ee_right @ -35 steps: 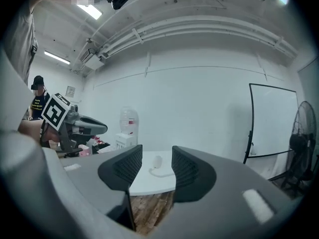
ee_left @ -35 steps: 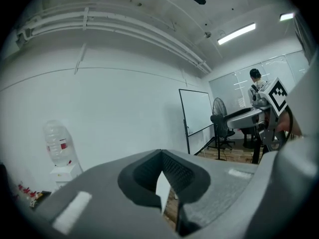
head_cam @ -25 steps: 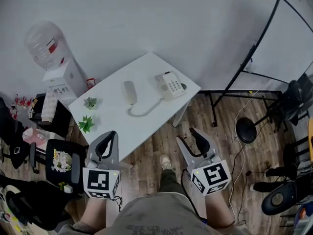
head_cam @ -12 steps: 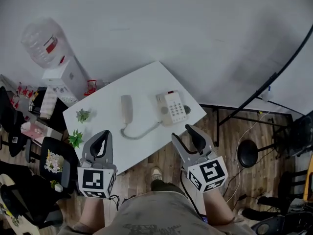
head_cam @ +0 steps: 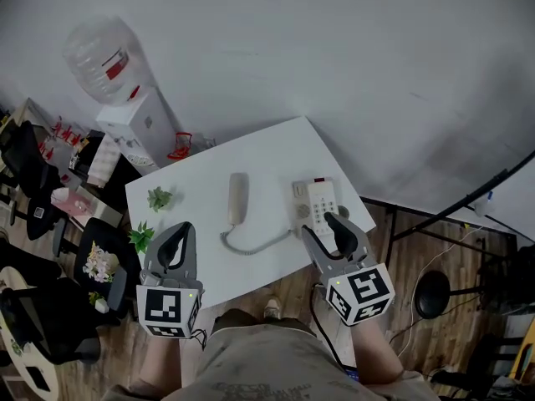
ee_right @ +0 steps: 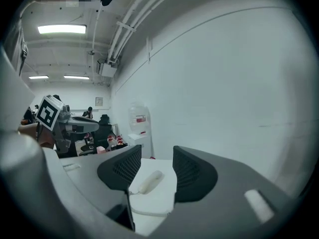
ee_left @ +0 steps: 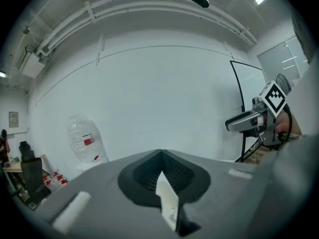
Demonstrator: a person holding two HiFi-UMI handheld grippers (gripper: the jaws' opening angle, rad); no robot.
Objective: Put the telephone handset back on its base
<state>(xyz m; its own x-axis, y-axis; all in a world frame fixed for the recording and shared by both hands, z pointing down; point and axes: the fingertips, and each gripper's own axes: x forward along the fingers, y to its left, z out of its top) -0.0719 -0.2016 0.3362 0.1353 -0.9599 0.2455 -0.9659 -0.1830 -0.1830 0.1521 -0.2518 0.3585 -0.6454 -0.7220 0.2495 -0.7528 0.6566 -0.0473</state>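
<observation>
**A:** So, which step is this?

**B:** The approach. The handset [head_cam: 238, 199] lies on the tabletop [head_cam: 251, 153], left of its base [head_cam: 316, 205] (cord [head_cam: 251, 245] looped between).

**A:** And the 2 tools?

**B:** The right tool [head_cam: 322, 226] is parted and empty, and the left tool [head_cam: 178, 234] is clenched on nothing. Next, I'd say, reach out and grip the handset's middle.
</observation>
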